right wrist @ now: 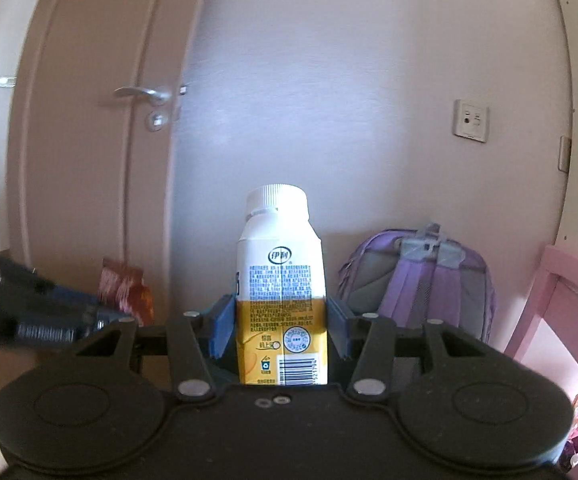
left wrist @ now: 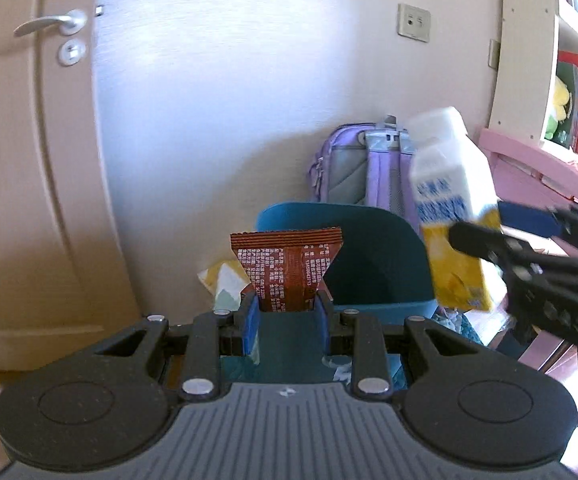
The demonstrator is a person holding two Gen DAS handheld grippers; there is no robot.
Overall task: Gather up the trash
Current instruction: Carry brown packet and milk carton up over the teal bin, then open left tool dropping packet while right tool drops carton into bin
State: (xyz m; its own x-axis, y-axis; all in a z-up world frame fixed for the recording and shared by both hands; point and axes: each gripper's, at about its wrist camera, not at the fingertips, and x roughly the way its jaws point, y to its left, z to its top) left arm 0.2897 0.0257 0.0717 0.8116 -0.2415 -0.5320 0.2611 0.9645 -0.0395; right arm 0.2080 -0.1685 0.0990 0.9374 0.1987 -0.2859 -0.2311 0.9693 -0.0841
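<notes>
**Q:** While looking along the left wrist view, saw what?

**A:** Saw the left gripper clenched on a brown wrapper. Pinched its narrow lower end between blue pads, with the crimped top edge flared wide and standing upright. Held it in front of a teal bin, whose open mouth faced the camera. Glimpsed a pale yellow packet just behind the wrapper, at left.

**Q:** And to the right of that?

**A:** Caught the right gripper reaching in from the right edge, closed around a white and yellow milk carton. Blurred and tilted, that carton, held above the bin's right rim. Behind, leaning on the wall: a purple backpack. Also noted a beige door at left, a wall socket higher up, and pink furniture at right.

**Q:** Then, from the right wrist view?

**A:** Showed the milk carton upright and centred, clamped at its yellow lower half between both blue pads. Topped by a white screw cap, with a barcode near the base. Found the left gripper blurred at the left edge, with the brown wrapper sticking up from its tip. Placed the backpack right of the carton, against the wall. Could not see the bin from this side.
</notes>
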